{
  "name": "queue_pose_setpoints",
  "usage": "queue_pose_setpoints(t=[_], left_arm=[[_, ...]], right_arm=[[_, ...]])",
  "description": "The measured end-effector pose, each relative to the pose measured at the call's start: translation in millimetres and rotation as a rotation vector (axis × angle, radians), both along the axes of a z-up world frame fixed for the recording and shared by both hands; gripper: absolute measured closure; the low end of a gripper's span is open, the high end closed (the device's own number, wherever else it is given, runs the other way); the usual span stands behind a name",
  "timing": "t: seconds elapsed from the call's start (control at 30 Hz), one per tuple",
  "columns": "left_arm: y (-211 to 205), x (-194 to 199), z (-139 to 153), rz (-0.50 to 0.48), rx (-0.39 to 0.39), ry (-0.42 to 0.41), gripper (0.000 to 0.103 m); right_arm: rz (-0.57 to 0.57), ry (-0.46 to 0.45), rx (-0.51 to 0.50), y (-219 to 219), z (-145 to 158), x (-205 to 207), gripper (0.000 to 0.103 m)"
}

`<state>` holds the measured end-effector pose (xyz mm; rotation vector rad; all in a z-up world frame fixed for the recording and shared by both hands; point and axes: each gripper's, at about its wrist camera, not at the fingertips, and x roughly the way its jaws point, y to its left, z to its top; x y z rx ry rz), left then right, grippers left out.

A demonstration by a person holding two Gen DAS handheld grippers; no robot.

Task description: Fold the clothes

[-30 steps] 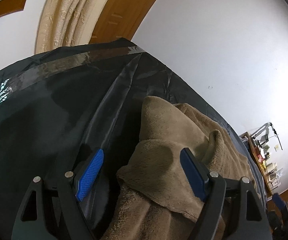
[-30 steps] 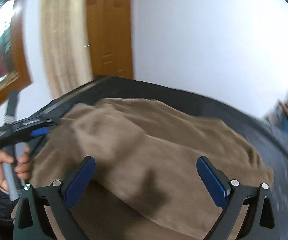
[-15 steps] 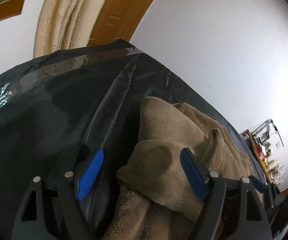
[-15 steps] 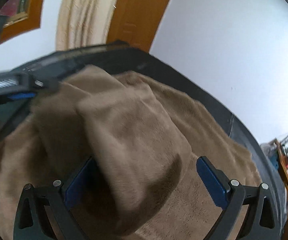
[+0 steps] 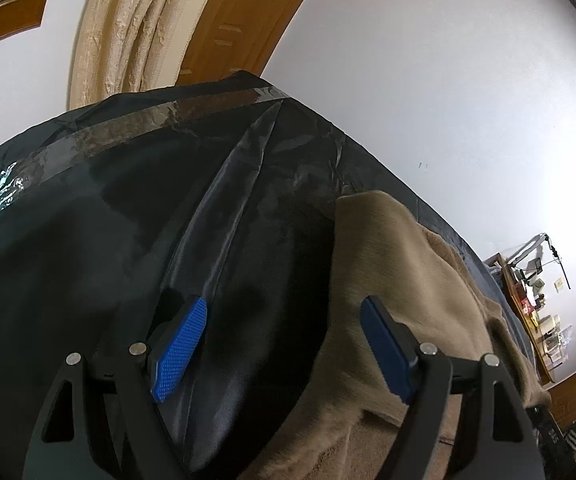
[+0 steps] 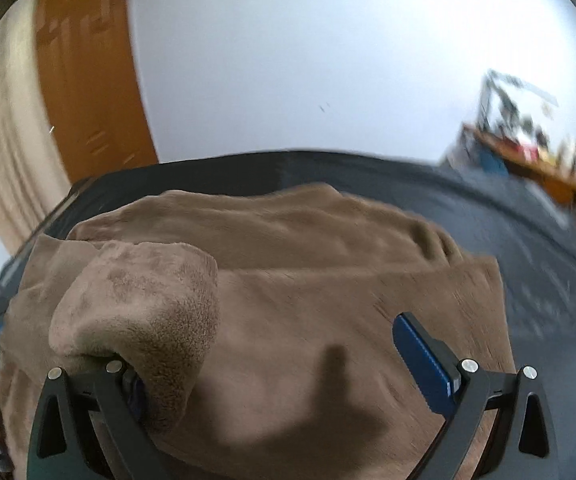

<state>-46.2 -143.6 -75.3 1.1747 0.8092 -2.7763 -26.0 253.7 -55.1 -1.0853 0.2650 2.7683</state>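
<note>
right wrist view – brown fleece (image 6: 288,280) draped over one finger hides it, both tools (image 6: 288,364) (image 5: 283,344) spread apart.

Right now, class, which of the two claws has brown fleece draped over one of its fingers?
The right claw: a fold of the brown fleece garment covers its left finger. The left claw is bare.
</note>
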Motion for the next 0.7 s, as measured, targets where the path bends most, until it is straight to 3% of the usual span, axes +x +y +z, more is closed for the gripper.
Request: queue_pose_setpoints(t=[0.13, 0.27, 0.47, 0.7], left_arm=[[2, -2, -3, -0.003, -0.002, -0.015, 0.021], [7, -1, -2, -0.024, -0.013, -0.013, 0.021], [16, -1, -2, -0.058, -0.032, -0.007, 0.021], [28, 2, 2, -0.106, -0.058, 0.018, 0.021]], right_arm=[[-0.055, -0.010, -0.134, 31, -9, 26, 0.001], [-0.007, -0.051, -0.255, 42, -20, 48, 0.001], [0.058, -0.030, -0.243, 35, -16, 59, 0.001], [0.041, 0.013, -0.359, 46, -14, 67, 0.001]])
